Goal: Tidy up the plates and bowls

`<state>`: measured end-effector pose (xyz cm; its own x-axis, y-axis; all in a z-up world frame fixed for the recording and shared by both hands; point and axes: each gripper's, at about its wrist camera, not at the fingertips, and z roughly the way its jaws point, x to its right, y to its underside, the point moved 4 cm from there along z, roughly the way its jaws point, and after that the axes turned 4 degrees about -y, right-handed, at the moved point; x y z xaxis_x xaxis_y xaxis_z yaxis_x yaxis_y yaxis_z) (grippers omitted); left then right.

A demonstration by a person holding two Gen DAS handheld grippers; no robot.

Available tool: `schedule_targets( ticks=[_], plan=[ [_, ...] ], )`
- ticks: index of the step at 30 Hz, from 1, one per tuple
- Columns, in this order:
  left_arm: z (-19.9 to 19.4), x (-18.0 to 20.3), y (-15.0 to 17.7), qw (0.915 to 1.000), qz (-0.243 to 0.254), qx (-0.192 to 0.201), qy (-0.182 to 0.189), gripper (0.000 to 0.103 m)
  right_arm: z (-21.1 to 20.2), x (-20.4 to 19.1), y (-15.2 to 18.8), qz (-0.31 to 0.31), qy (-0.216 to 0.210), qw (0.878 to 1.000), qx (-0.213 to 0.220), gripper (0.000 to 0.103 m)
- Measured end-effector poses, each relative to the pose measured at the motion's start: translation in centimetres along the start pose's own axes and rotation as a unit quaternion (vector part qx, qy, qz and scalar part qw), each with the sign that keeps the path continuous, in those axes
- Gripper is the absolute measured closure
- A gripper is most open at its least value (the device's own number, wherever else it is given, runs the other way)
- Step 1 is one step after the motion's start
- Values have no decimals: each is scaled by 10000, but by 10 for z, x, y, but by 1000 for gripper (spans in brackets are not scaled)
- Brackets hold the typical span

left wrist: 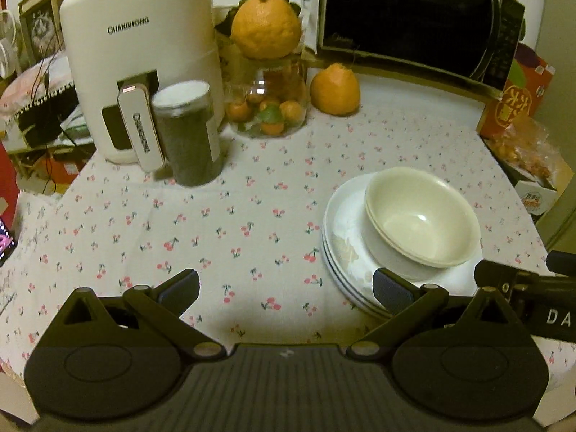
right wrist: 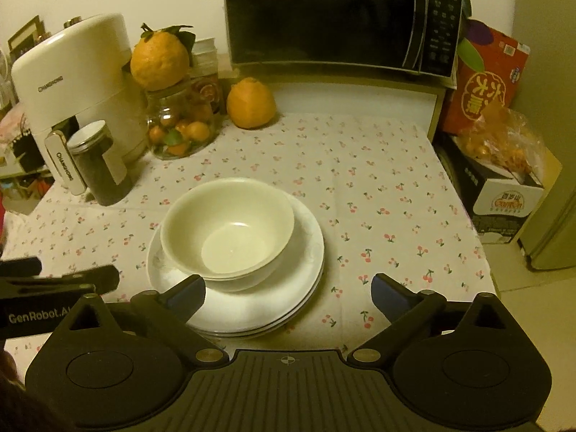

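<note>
Two cream bowls [right wrist: 227, 230] sit nested on a stack of white plates [right wrist: 309, 252] on the cherry-print tabletop [right wrist: 378, 187], in front of the microwave [right wrist: 331, 14] and well apart from it. Both the left tongs [left wrist: 286, 288] and the right tongs [right wrist: 288, 293] stand wide open and empty, on the side of the plates away from the microwave.

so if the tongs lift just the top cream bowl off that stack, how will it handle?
The top cream bowl looks rigid and glossy, so probably slippery on the pads and breakable if dropped. It sits nested in a second cream bowl, which may lift or shift with it. The white plate stack beneath looks flat and stable, unlikely to tip.
</note>
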<state>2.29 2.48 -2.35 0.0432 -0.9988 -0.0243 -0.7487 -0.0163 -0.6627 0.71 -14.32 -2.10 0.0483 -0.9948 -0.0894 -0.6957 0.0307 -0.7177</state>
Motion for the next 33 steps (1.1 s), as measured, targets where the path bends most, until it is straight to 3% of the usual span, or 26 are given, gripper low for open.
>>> schedule_targets(
  ticks=[33],
  plan=[
    [0,0,3,9998,43,-55,-185,0,9,0,7,66,25,9997,-250,3]
  ],
)
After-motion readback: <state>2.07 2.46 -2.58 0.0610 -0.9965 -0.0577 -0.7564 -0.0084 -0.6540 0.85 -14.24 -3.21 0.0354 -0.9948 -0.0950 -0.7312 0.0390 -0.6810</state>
